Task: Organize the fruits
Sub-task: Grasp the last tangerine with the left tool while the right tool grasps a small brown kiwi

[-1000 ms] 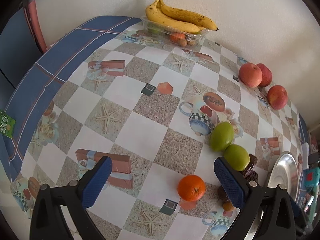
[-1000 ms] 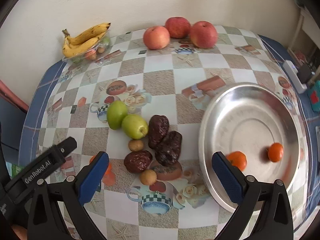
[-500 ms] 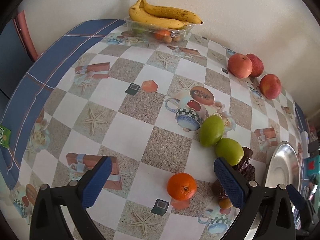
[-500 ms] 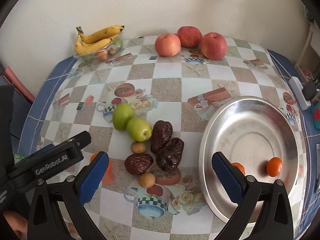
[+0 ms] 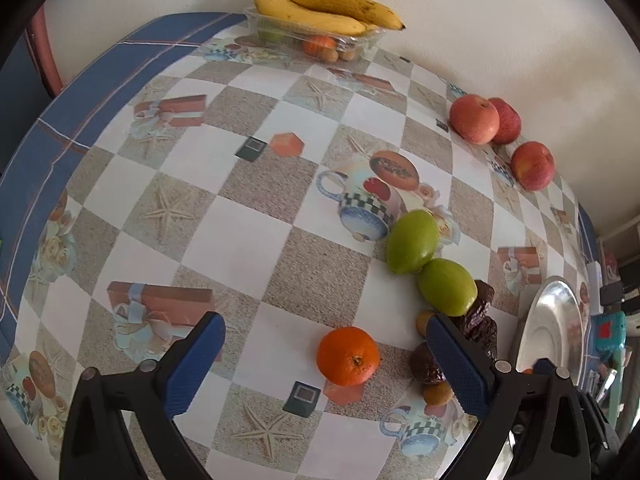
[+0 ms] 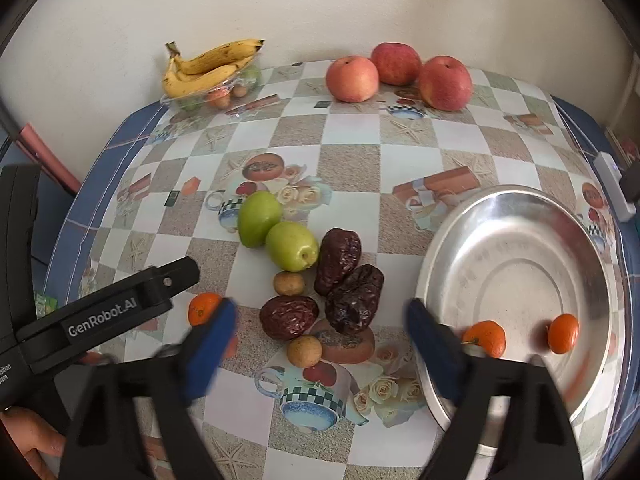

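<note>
My left gripper (image 5: 325, 360) is open and empty, with a loose orange (image 5: 348, 356) lying on the table between its fingers. The same orange (image 6: 204, 309) shows in the right wrist view, partly behind a finger. My right gripper (image 6: 320, 354) is open and empty above three dark dates (image 6: 338, 256) and two small brown fruits (image 6: 289, 283). Two green fruits (image 6: 276, 232) touch each other behind them. A silver plate (image 6: 516, 280) at right holds two small oranges (image 6: 485, 338). Three red apples (image 6: 394, 72) sit by the wall.
A clear tray (image 5: 312, 40) with bananas (image 5: 324, 4) on top stands at the far wall. The table has a checked patterned cloth. The left gripper's body (image 6: 100, 312) reaches in at the left of the right wrist view. A white power strip (image 6: 614, 188) lies at the right edge.
My left gripper has moved in toward the loose orange, which now lies between its fingers. My right gripper has drawn back from the plate and shifted left over the dates; its fingers look blurred.
</note>
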A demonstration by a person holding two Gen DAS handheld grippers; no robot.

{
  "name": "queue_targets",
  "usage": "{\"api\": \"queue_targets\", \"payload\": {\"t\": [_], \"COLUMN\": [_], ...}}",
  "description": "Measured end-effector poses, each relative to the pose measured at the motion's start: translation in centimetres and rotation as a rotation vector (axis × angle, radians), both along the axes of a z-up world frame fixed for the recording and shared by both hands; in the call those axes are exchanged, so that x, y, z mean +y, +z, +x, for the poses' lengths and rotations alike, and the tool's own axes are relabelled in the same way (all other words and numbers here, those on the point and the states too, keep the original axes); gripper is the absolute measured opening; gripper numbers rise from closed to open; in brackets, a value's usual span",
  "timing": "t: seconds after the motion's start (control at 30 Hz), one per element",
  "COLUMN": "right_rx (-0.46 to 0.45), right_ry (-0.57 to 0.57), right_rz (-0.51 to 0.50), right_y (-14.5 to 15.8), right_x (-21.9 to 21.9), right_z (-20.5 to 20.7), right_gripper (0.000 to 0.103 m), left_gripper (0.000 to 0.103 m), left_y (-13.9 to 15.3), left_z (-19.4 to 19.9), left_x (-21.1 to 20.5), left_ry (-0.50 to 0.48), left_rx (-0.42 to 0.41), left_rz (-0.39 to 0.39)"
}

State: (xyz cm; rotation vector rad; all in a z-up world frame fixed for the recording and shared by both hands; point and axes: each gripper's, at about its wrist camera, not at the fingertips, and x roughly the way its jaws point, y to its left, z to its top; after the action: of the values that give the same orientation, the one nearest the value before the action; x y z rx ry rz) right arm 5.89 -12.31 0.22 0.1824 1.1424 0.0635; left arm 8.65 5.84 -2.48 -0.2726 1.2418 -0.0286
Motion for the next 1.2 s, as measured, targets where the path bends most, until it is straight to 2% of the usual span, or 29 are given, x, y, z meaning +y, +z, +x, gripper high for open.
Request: {"api": "queue_targets", "payload": {"t": [0.07,0.17,0.23,0.3,0.33,0.37,0.4,0.5,0.57,0.6,0.73,0.97,1.2], "right_rx": [0.018,0.062,0.098,0.137,0.152,0.167,0.177,0.187,0.182,0.177,0.159,0.079,0.022], "right_ry": [0.011,0.027,0.046,0.066,0.073,0.076,0.076,0.071,0.073,0.076,0.08,0.043,0.001], "right_rz": [0.003,0.014,0.012,0.003,0.0,-0.005,-0.011,-0.014,-0.006,-0.004,0.008,0.049,0.058], "right_y": [-0.6,-1.8,-2.8,-4.0,-4.4,-4.9,-5.3,-5.9,-5.8,-5.6,-4.8,-2.0,0.4], "right_x": [0.3,0.6,1.0,1.5,1.7,1.9,2.1,2.2,2.2,2.3,2.3,1.5,0.2], "right_z": [0.0,-0.1,-0.1,-0.2,-0.2,-0.2,-0.1,-0.1,0.0,-0.1,-0.2,-0.2,-0.4], "right_gripper": [0.074,0.066,0.065,0.065,0.064,0.057,0.049,0.045,0.032,0.027,0.027,0.027,0.027], "left_gripper": [0.097,0.086,0.084,0.077,0.076,0.075,0.068,0.048,0.042,0.042,0.042,0.042,0.042], "left_y": [-0.7,-2.1,-2.9,-3.4,-3.7,-3.7,-3.6,-3.6,-3.6,-3.5,-2.6,1.2,2.1], "left_z": [0.1,0.1,0.1,0.1,0.1,0.0,0.0,0.0,0.0,0.0,-0.3,-0.6,-0.5], "left_x": [-0.5,-0.9,-1.1,-1.2,-1.2,-1.2,-1.3,-1.3,-1.2,-1.2,-1.1,-1.0,-1.4], "left_ry": [-0.016,-0.032,-0.031,-0.027,-0.023,-0.022,-0.023,-0.016,-0.013,-0.012,0.002,-0.01,-0.018], "left_rx": [0.028,0.084,0.115,0.138,0.151,0.149,0.143,0.141,0.147,0.146,0.121,-0.005,-0.032], "left_rz": [0.002,0.004,-0.016,-0.04,-0.05,-0.047,-0.038,-0.058,-0.087,-0.083,-0.086,-0.114,-0.124]}}
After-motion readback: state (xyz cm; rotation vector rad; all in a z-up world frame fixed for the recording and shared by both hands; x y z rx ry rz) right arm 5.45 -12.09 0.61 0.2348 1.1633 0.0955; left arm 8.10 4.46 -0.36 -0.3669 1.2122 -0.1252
